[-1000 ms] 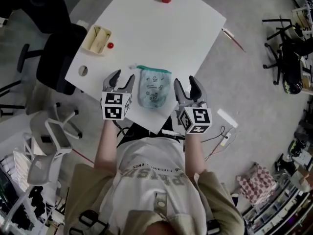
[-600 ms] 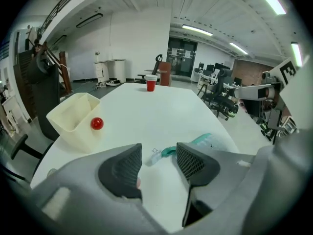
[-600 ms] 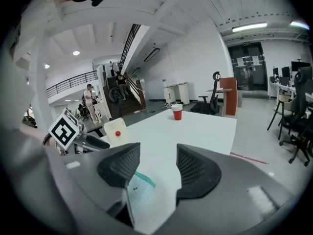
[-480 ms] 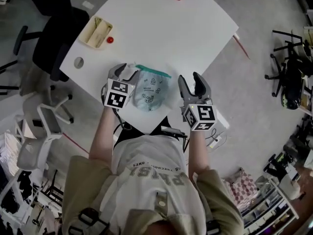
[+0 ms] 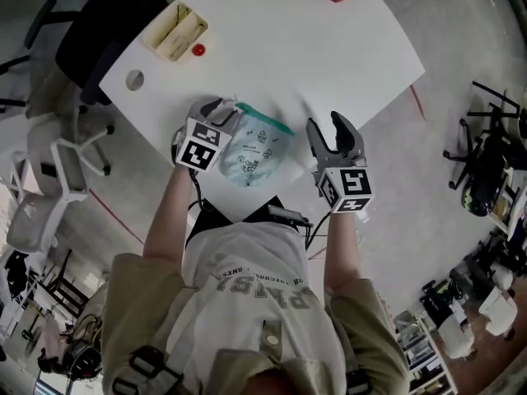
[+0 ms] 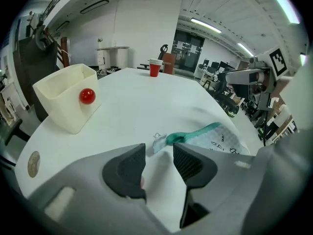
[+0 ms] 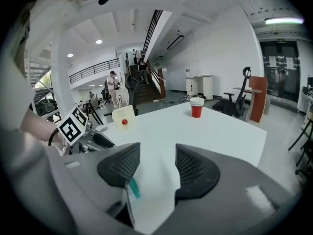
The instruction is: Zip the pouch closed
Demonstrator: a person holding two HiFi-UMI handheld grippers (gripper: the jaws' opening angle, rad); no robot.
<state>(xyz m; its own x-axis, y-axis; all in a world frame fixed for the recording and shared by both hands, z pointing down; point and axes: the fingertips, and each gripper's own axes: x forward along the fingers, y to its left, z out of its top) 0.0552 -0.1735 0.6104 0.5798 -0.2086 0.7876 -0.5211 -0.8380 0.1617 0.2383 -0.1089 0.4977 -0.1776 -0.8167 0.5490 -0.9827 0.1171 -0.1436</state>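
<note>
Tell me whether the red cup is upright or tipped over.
Upright: the red cup stands on its base, open rim up.

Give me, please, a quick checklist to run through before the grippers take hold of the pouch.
1. Pouch lies on the table, near its front edge: ok.
2. Left gripper lined up with the zipper's end tab: ok, the tab lies just ahead of its gap.
3. Left gripper holding the tab: not ok; its jaws have just been closing but stand apart, with nothing pressed between them.
4. Right gripper open beside the pouch's other end: ok, it holds nothing.
5. Slider found along the teal zipper: cannot tell.
</note>
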